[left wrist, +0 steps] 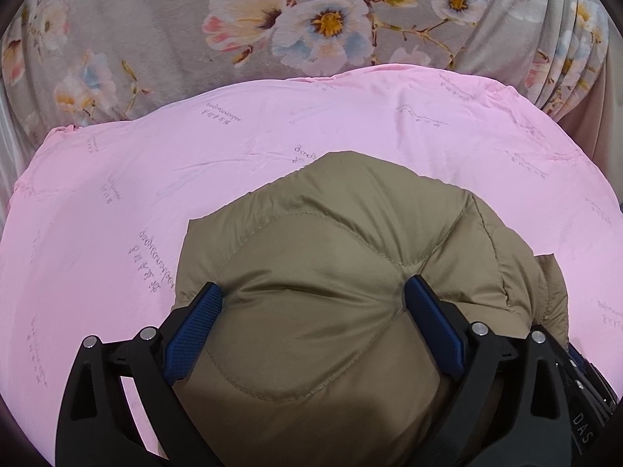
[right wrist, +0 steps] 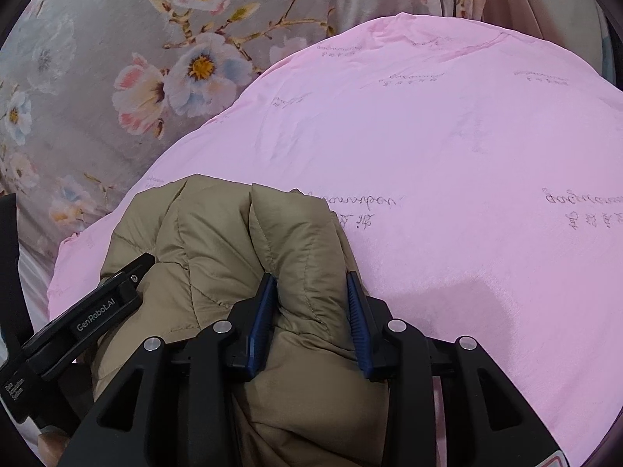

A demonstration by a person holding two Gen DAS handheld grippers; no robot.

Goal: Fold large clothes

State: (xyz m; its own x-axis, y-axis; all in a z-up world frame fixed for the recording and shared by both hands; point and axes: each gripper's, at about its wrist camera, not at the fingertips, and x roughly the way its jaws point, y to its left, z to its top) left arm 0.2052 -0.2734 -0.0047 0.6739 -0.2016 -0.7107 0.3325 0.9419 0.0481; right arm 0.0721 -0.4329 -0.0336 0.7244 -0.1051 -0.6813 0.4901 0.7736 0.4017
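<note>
Only "GenRobot.AI" — left gripper.

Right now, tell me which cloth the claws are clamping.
The padded khaki jacket, not the pink quilt beneath or the floral sheet behind; left claw and right claw squeeze it.

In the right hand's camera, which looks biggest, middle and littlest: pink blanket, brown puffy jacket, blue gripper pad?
1. pink blanket
2. brown puffy jacket, though its nearness inflates it
3. blue gripper pad

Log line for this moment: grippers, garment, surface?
left gripper: shut on jacket | right gripper: shut on jacket | khaki puffer jacket: bunched, both jaws pinching padding | under it: pink quilt | beyond: floral sheet
</note>
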